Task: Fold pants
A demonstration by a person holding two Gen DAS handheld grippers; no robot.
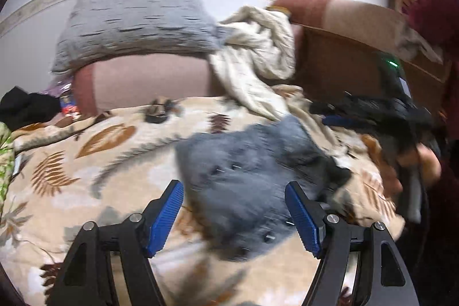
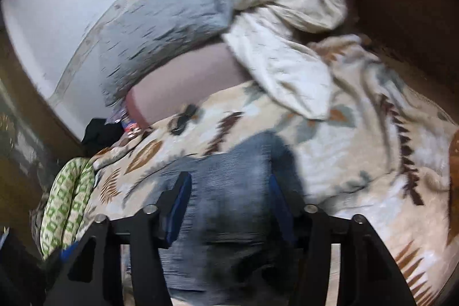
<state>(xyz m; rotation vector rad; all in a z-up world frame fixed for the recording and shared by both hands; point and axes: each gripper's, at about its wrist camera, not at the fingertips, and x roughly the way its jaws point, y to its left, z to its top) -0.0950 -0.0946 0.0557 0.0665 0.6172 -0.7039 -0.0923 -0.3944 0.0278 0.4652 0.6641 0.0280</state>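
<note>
Blue-grey denim pants (image 1: 246,177) lie bunched on a leaf-patterned blanket (image 1: 100,162). My left gripper (image 1: 233,188) is open, its blue pads on either side of the near part of the pants, just above the cloth. In the right wrist view the same pants (image 2: 229,202) fill the gap between the fingers of my right gripper (image 2: 228,185), whose jaws stand apart. Both views are motion-blurred. The right gripper and the hand holding it show at the right in the left wrist view (image 1: 373,111).
A grey cushion (image 1: 137,22) and a crumpled cream cloth (image 1: 258,53) lie against the sofa back (image 1: 149,79). A brown armrest (image 1: 344,48) stands on the right. Dark clothes (image 1: 25,105) and a green patterned cloth (image 2: 68,200) lie at the left edge.
</note>
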